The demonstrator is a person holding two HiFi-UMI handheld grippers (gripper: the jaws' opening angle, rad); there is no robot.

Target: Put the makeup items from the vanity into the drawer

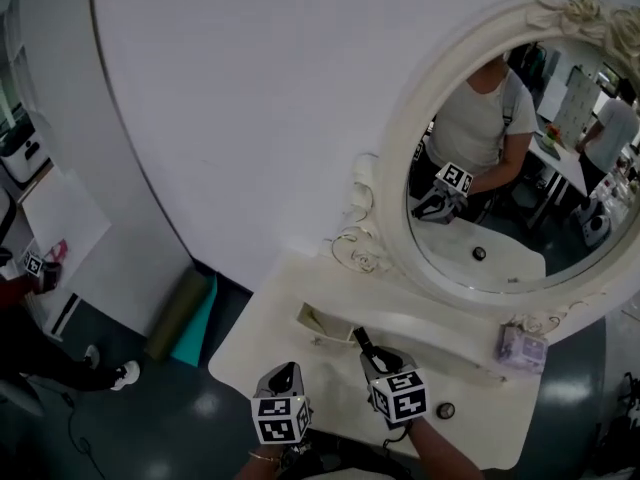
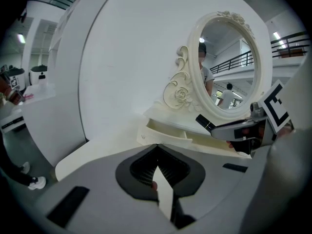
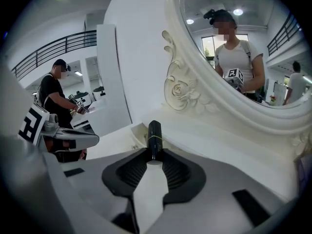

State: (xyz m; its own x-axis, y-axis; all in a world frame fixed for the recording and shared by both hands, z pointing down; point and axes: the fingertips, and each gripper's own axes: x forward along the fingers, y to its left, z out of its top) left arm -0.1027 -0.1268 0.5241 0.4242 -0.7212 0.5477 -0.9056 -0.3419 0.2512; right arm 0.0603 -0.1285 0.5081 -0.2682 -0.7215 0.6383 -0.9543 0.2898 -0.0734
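While aloft, tube (image 3: pixel 154 136) in right claw (image 3: pixel 155 155)

The slim black cylindrical tube (image 3: pixel 154 139) with a thin gold band looks like smooth, glossy plastic. The right gripper (image 3: pixel 155 152) has a matt grey plastic shell and ribbed black rubbery pads (image 3: pixel 130 172); the white vanity top (image 1: pixel 270 333) is smooth and faintly shiny

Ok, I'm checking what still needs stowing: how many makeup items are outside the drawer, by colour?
Black or dark: 2 (the black tube held in the right gripper, and a small round item on the vanity)
Lavender: 1 (a box near the mirror)
Total: 3
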